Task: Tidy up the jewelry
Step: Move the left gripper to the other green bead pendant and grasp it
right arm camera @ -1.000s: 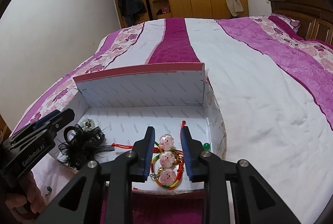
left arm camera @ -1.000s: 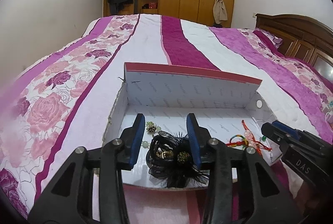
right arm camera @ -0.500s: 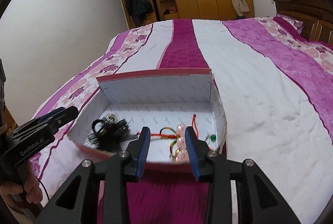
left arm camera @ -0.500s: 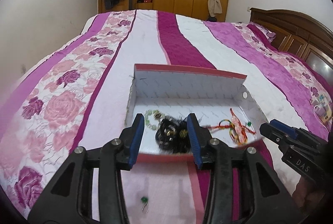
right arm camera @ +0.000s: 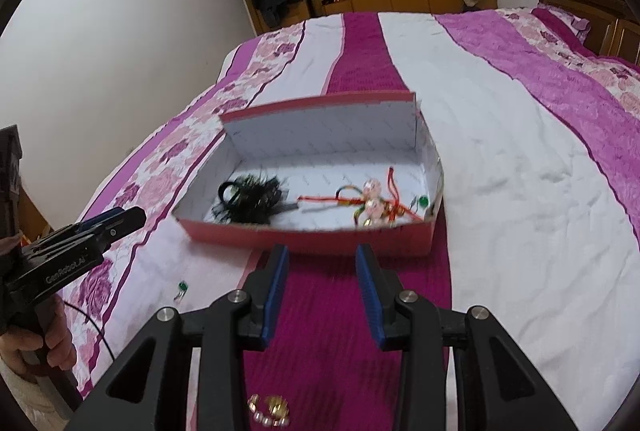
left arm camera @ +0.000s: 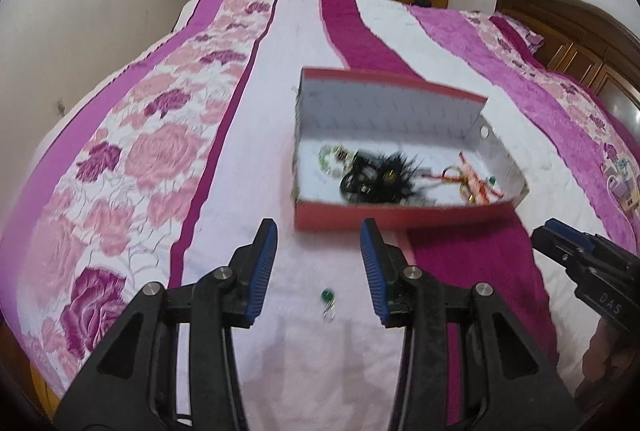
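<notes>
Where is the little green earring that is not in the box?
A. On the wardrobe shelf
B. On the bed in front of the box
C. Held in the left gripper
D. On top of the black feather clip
B. The green earring lies on the bed cover, in front of the red box; the left gripper hangs open above it, touching nothing.

From my right wrist camera, a gold bead piece (right arm camera: 269, 410) is cut off by the bottom edge. The jewelry inside the box (left arm camera: 400, 221) is motion-blurred. The green earring (left arm camera: 327, 301) is too small to make out.
</notes>
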`<move>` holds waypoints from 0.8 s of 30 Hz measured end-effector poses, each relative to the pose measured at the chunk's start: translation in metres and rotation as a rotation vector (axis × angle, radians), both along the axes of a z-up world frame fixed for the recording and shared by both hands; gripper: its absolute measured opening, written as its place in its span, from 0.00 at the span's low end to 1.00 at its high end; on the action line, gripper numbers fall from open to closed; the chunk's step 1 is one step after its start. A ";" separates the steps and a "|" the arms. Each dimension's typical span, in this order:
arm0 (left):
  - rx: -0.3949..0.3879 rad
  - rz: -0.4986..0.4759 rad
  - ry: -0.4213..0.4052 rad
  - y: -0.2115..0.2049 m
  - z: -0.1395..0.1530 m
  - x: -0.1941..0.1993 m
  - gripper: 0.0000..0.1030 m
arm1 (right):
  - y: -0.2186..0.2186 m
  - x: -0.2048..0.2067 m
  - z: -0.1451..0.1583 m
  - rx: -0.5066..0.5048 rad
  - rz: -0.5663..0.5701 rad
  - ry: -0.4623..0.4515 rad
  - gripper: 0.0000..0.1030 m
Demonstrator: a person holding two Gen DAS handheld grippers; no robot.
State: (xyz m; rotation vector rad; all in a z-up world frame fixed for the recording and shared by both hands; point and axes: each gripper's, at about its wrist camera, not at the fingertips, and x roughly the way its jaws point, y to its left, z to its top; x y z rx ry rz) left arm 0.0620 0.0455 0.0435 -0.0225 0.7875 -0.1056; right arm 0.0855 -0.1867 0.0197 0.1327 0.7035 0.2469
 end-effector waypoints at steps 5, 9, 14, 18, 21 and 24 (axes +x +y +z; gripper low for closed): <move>0.000 0.006 0.069 0.008 -0.016 -0.002 0.34 | 0.004 -0.017 -0.014 -0.011 0.014 0.045 0.39; -0.031 -0.014 0.116 0.011 -0.028 -0.002 0.34 | 0.006 -0.028 -0.027 -0.028 0.029 0.082 0.39; -0.050 -0.031 0.156 0.009 -0.043 0.000 0.34 | 0.006 -0.039 -0.043 -0.035 0.035 0.136 0.39; -0.044 -0.046 0.175 0.005 -0.052 0.003 0.33 | 0.004 -0.042 -0.046 -0.036 0.032 0.154 0.39; -0.027 -0.061 0.185 0.002 -0.059 0.006 0.32 | 0.003 -0.044 -0.046 -0.040 0.033 0.156 0.39; -0.010 -0.065 0.191 -0.001 -0.066 0.007 0.31 | 0.003 -0.045 -0.048 -0.044 0.029 0.158 0.39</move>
